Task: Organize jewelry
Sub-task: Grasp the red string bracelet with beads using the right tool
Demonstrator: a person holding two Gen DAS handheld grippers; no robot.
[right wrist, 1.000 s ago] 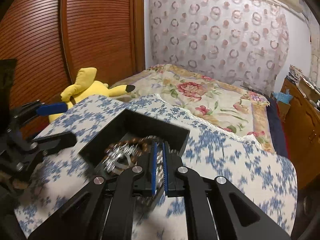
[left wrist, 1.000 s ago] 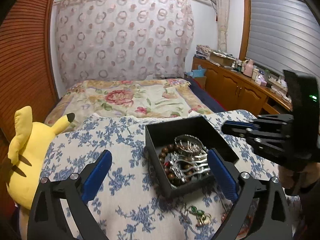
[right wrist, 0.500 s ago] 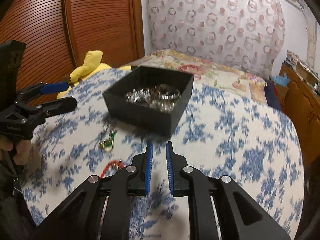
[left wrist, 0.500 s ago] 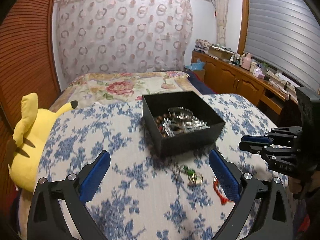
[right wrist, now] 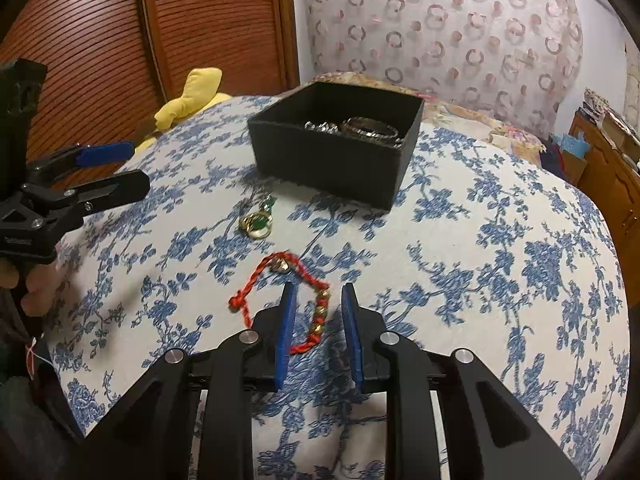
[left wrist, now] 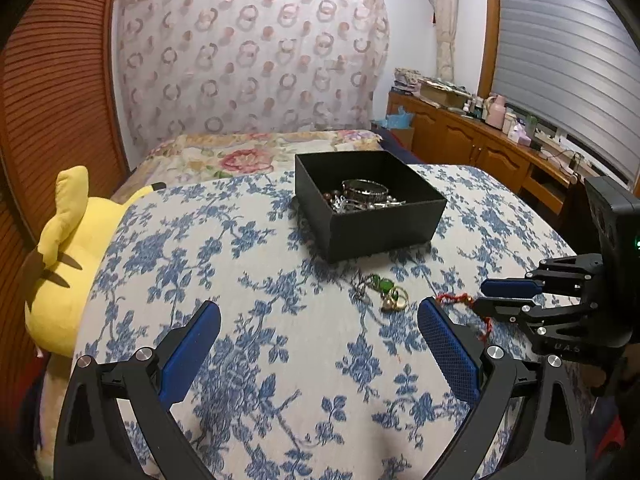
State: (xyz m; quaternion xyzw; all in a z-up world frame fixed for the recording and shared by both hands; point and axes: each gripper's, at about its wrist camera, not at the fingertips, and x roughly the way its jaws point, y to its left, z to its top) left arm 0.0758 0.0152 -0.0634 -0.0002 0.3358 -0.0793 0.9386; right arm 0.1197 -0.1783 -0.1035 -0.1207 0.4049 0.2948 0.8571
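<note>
The right gripper (right wrist: 316,302) is seen nearest, its blue-padded fingers (right wrist: 286,330) parted a little, with the beaded stretch of a red cord bracelet (right wrist: 280,300) lying on the cloth in the gap between them; no contact with the cord can be made out. The bracelet is laid in a loose loop on the blue floral tablecloth (right wrist: 500,280), on the near side of the black jewelry box (right wrist: 332,156). A little closer to that box, just off its near wall, a gold ring with green stones (right wrist: 258,222) is found resting beside a thin chain, apart from the red cord.

In the left wrist view, the left gripper (left wrist: 320,320) is held spread wide above bare cloth, nothing between its fingers (left wrist: 188,348). The same ring cluster (left wrist: 386,292) is seen in front of the box (left wrist: 380,232), and the right gripper (left wrist: 490,296) is shown low over the red cord (left wrist: 456,300) to the near right of the box.

Inside the box, a silver bangle (left wrist: 365,190), brown beads and other silvery pieces are heaped together. To the left of the box, off the cloth's edge, a yellow plush toy (left wrist: 68,256) is propped. Behind the box, a floral bedspread (left wrist: 224,158) and a ring-patterned curtain (left wrist: 248,60) are in view
</note>
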